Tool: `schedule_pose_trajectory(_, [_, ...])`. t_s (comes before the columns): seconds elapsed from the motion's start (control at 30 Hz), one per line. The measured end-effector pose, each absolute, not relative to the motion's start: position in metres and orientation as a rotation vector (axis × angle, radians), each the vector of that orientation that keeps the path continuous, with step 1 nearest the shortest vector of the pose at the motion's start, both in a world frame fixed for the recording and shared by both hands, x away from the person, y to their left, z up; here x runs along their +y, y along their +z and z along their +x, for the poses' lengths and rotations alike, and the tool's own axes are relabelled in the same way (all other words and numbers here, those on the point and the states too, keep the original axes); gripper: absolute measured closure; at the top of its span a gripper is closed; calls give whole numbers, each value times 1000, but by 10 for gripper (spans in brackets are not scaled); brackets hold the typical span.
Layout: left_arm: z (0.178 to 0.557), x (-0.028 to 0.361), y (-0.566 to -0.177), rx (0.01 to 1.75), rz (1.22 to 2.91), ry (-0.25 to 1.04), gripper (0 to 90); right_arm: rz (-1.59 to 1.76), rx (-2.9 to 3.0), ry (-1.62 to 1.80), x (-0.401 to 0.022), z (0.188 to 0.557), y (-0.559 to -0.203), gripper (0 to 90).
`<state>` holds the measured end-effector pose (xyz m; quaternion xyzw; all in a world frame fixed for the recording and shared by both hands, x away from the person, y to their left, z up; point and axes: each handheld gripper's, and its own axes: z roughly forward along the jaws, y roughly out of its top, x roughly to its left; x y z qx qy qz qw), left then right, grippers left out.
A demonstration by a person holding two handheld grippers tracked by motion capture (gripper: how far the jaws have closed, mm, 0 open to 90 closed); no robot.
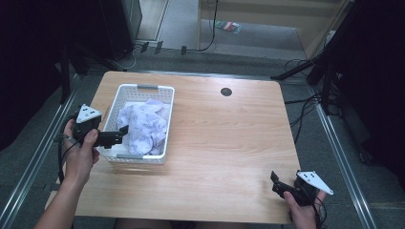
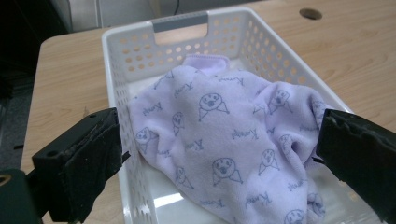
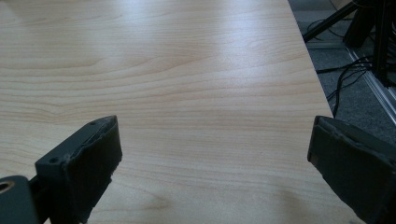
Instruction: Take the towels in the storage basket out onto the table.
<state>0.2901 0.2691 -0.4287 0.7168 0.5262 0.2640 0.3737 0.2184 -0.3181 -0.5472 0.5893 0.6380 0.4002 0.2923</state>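
A white perforated basket (image 1: pixel 121 93) stands on the left part of the wooden table, with a crumpled lilac cloth (image 1: pixel 144 126) printed with small faces inside it. My left gripper (image 1: pixel 123 135) is open at the basket's left wall, its jaws reaching over the rim toward the cloth. In the left gripper view the cloth (image 2: pixel 224 135) lies between the spread jaws of the left gripper (image 2: pixel 219 158), inside the basket (image 2: pixel 140 51). My right gripper (image 1: pixel 276 180) is open near the table's front right corner. Between the jaws of the right gripper (image 3: pixel 215 172) there is bare wood.
A round cable hole (image 1: pixel 226 91) sits near the table's far edge. Cables and stand legs (image 1: pixel 310 71) lie on the floor to the right of the table. Metal rails (image 1: pixel 341 152) run along both sides. The table's right edge (image 3: pixel 310 60) is close to my right gripper.
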Motion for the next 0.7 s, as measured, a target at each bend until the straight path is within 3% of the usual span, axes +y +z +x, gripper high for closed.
schedule_pose_trajectory(0.7, [356, 242, -452, 1437, 2042, 468, 0, 1574, 1703, 1067, -318, 219, -547, 30])
